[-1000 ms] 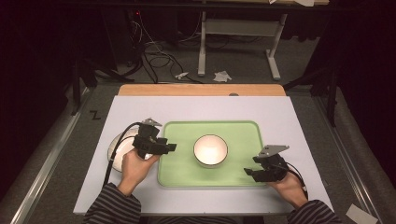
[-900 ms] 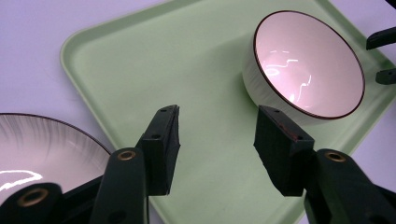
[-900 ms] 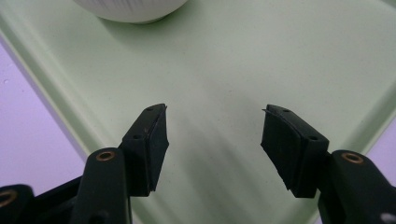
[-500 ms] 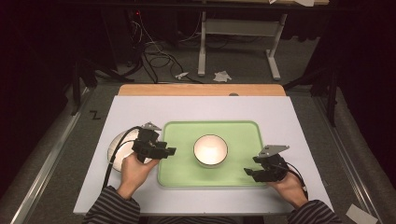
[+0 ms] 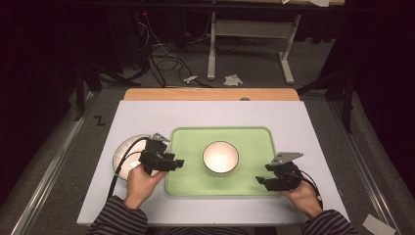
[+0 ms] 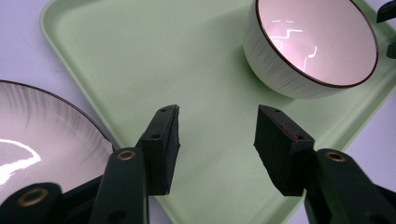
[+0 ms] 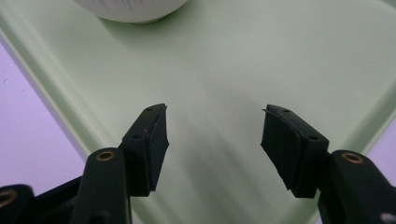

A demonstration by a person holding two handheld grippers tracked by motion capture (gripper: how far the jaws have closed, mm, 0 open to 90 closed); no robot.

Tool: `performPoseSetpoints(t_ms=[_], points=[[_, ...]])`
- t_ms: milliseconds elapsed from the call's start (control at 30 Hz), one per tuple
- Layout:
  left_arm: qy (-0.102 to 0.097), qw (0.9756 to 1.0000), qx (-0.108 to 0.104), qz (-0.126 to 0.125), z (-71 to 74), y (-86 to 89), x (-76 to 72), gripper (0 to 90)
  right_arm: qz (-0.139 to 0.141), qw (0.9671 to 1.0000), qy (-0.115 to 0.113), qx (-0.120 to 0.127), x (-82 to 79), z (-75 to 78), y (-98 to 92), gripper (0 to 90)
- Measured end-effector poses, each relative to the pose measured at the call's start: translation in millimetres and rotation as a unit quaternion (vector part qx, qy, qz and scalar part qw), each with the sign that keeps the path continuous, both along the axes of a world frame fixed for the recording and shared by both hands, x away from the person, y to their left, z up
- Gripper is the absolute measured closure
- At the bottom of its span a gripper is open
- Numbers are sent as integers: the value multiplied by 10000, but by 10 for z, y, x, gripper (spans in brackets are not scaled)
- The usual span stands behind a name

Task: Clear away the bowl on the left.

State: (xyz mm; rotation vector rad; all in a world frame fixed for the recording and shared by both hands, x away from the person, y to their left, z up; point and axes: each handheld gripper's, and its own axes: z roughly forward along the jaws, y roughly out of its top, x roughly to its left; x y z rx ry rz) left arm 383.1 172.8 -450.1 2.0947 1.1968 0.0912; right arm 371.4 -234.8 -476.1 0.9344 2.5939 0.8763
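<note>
**Bowl on a green tray, an open gripper at each side**

Seen from the high view, left to right across the pale table [image 5: 303,122]:

- At the far left, a white plate [image 5: 123,152] with a dark rim, flat on the table, just beside the tray's left edge and partly hidden by the left gripper and its cable.
- Above the plate's right part, the left gripper [image 5: 177,163], held in the left hand [image 5: 142,183], jaws pointing right over the tray's left edge. Striped sleeve [image 5: 117,220] at the bottom edge.
- In the middle of the table, a light green tray [image 5: 188,142] with rounded corners.
- Near the tray's centre, a white bowl [image 5: 220,157], upright, dark line round the rim, ribbed outside, glossy inside. Well apart from both grippers.
- At the tray's lower right corner, the right gripper [image 5: 260,180], held in the right hand [image 5: 303,196], jaws pointing left toward the tray.

From the left gripper view: jaws spread wide with nothing between them, hovering over bare tray floor; plate at lower left, bowl at upper right.

From the right gripper view: jaws likewise wide apart and empty, above bare tray floor near a corner of the tray; underside of the bowl at the top edge.
</note>
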Motion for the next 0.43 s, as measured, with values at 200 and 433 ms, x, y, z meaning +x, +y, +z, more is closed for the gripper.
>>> performPoseSetpoints(t_ms=[200,433], points=[[25,10000,72,-37,-36,-29,-10,494,-3,10000,-17,12,0,0,-1,424],[108,9999,103,-77,-66,-58,-5,493,4,10000,-21,1,1,2,-2,424]])
